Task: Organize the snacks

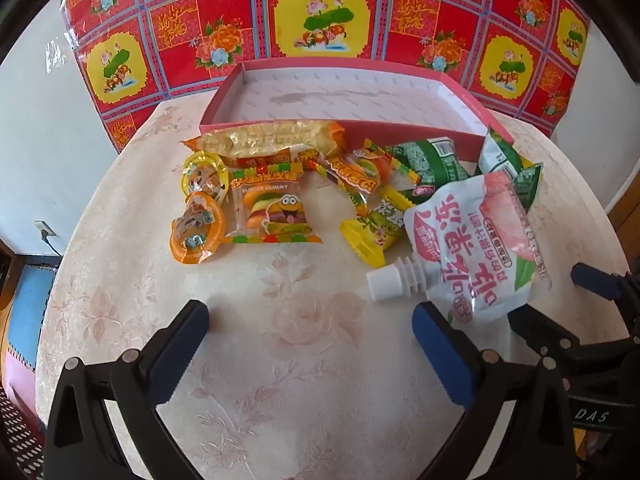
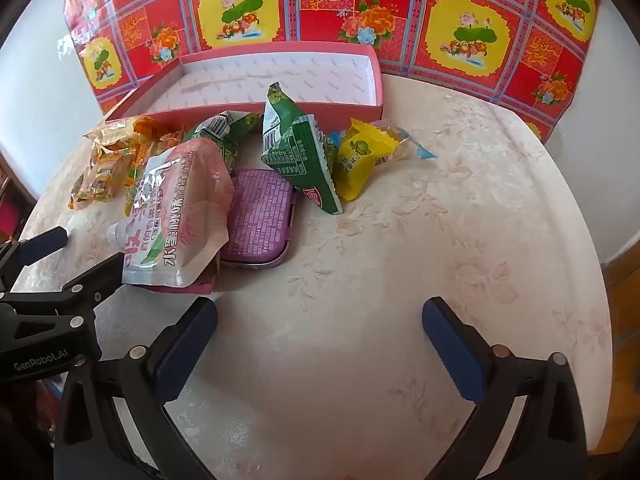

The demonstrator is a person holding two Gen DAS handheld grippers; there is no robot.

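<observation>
A shallow pink box (image 1: 224, 98) (image 2: 344, 110) lies empty at the back of the round table. Snacks are heaped in front of it: a burger gummy pack (image 1: 272, 212), two jelly cups (image 1: 198, 236), a long orange wafer pack (image 1: 276, 140), green packets (image 1: 432, 160) (image 2: 300, 156), a yellow packet (image 2: 360, 160), a purple case (image 2: 260, 216) and a pink spouted jelly pouch (image 1: 476, 240) (image 2: 180, 216). My left gripper (image 1: 310, 320) hovers open over bare tabletop, short of the gummy pack. My right gripper (image 2: 320, 320) is open too, near the purple case and empty.
A red and yellow flowered sheet (image 1: 320, 20) hangs behind the table. The table's rim (image 2: 592, 280) curves close on the right. Bare flowered tablecloth (image 2: 440, 220) spreads right of the heap. Blue floor mat (image 1: 28, 300) lies below left.
</observation>
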